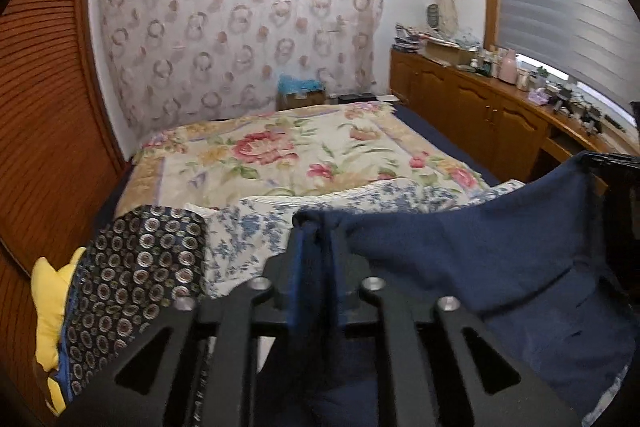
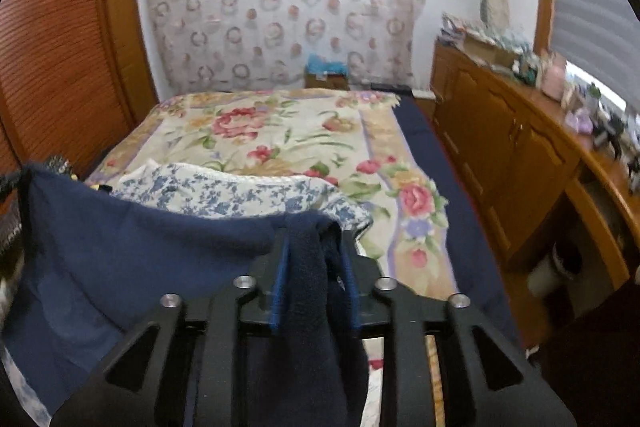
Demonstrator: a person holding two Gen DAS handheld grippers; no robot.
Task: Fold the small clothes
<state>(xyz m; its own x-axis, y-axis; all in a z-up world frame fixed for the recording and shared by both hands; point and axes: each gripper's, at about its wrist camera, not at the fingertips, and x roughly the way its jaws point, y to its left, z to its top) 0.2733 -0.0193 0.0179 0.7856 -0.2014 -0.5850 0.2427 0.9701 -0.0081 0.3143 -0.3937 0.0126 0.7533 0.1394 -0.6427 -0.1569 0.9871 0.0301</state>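
So I've got the navy garment (image 1: 480, 247) stretched between both grippers, filling the lower right of the left view and the lower left of the right one. My left hand-held gripper (image 1: 316, 227) is pinching one top corner, and my right hand-held gripper (image 2: 314, 227) is pinching the other, with cloth bunched between its fingers. It hangs just above the bed (image 1: 280, 155), near the blue floral cloth (image 1: 248, 231). Trick here, I reckon: keep both corners level and taut, lay it flat first, only then fold.

Navy cloth (image 1: 500, 247) lower part cut off, dresser clutter (image 2: 580, 99) blurred
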